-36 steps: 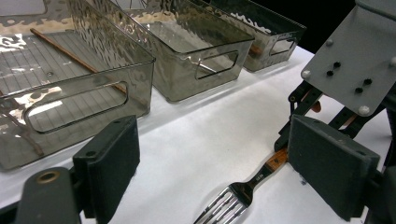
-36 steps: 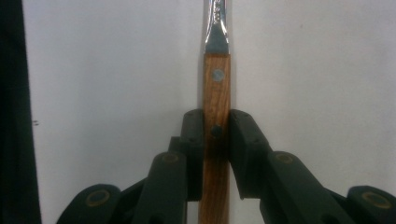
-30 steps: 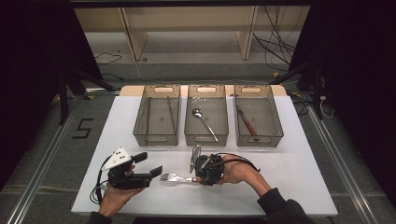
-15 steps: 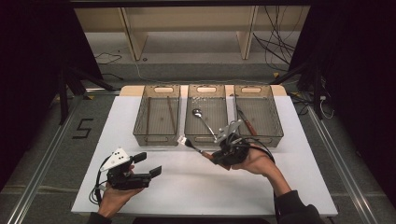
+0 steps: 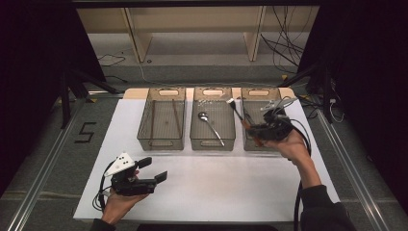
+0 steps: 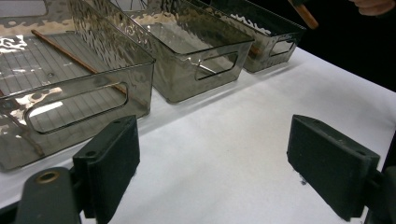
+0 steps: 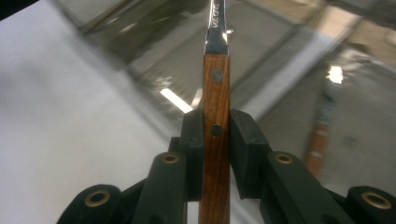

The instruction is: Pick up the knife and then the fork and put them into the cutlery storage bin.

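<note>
Over the right bin (image 5: pixel 261 126), right hand-held gripper (image 7: pixel 216 133) grasping a wooden-handled fork (image 7: pixel 215 107), left hand-held gripper (image 6: pixel 212 168) released.

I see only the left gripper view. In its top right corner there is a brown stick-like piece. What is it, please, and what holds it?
Observer: It is the wooden handle of a steel-tipped utensil. The right gripper is shut on it, with one pad on each side of the handle.
Operator: Where does that gripper stand over the table?
Observer: In the high view it hangs above the right-hand smoky transparent plastic bin. The utensil's metal end points toward the middle bin.
Operator: What lies in the middle bin?
Observer: A shiny metal spoon, with its bowl toward the far end.
</note>
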